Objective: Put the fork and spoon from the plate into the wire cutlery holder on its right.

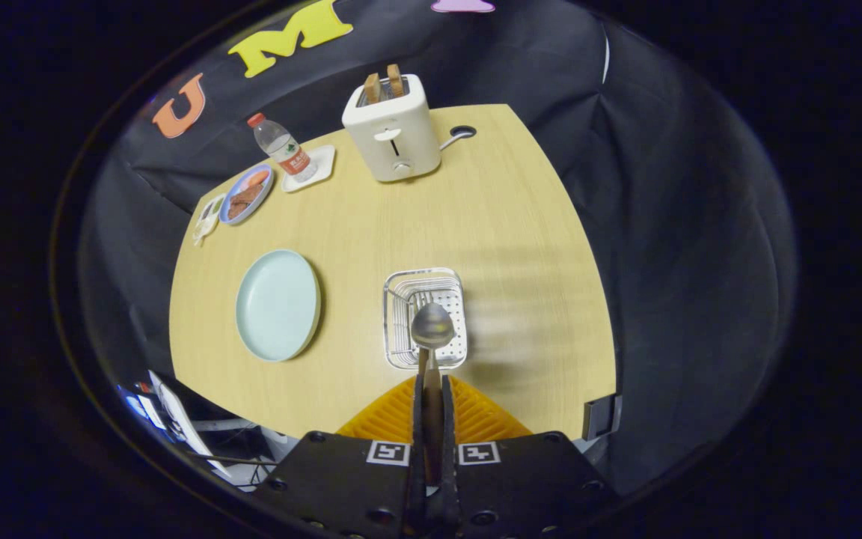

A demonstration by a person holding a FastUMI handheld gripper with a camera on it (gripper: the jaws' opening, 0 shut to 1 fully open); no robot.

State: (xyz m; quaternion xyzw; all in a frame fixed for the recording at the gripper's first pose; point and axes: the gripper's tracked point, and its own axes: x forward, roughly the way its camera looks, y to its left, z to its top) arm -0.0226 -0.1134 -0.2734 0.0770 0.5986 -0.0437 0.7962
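Gripper [432, 382] clamped on the spoon [431, 329], handle pinched between both orange fingers [468, 415], bowl poking out ahead, directly over the wire cutlery holder [389, 322]. Something fork-like seemingly already inside, though hard to tell. Light blue plate [277, 305] just left of the holder, bare. Probably the final step: spoon drop-off. Next: lower into the basket, then part the fingers.
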